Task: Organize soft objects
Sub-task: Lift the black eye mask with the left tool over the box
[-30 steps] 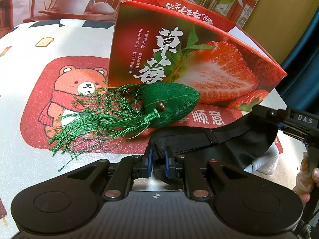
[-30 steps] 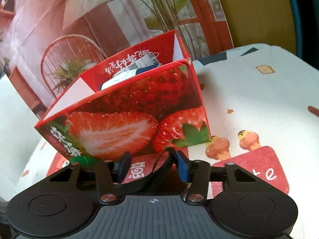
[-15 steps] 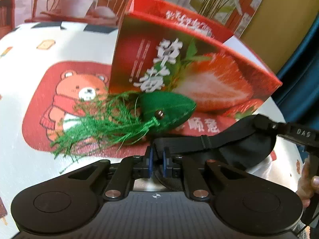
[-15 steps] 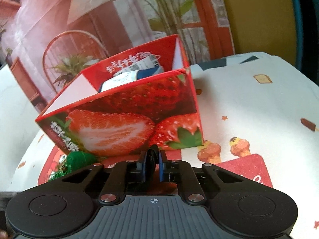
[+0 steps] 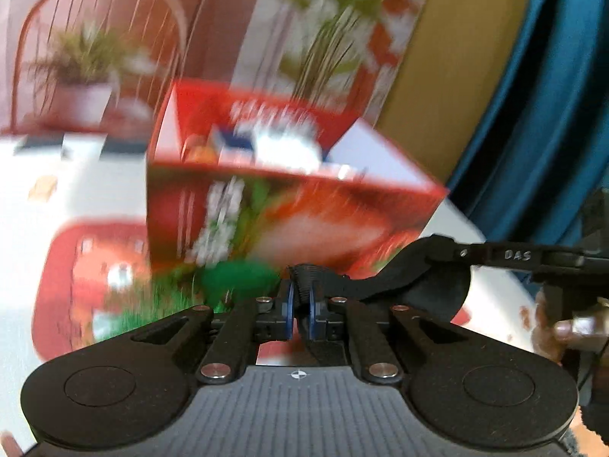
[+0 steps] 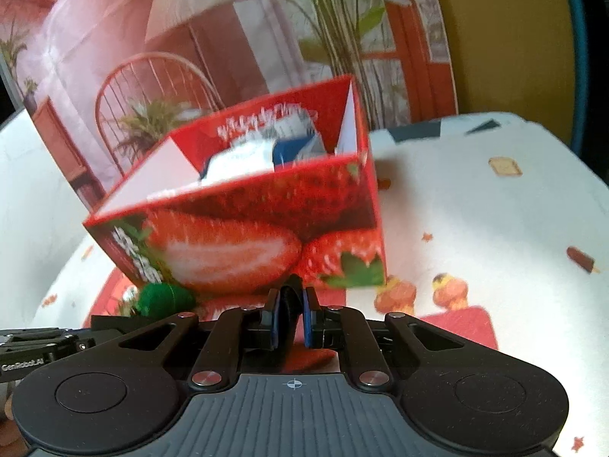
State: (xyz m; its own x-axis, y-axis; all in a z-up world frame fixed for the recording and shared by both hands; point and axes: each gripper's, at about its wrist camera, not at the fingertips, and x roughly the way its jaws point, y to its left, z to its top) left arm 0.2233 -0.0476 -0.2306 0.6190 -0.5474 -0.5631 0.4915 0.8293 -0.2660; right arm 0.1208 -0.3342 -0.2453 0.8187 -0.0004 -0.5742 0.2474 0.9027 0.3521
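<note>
Both claws pinched tight on one black eye mask (image 5: 426,285): left claw (image 5: 298,310) on the strap, right claw (image 6: 291,314) on the other end, jaws nearly touching. Mask hanging in front of the red box (image 6: 243,224), just below its rim, above the desk (image 6: 495,205).

Likely trouble: strap slipping from a thin pinch; slack middle snagging the box's near wall; green tassel pouch (image 6: 163,299), at the box's foot, dragged along.

Left view only: mask stretched between both claws, though box badly blurred. Right view only: sharper look inside box, white-and-blue packs already there.
</note>
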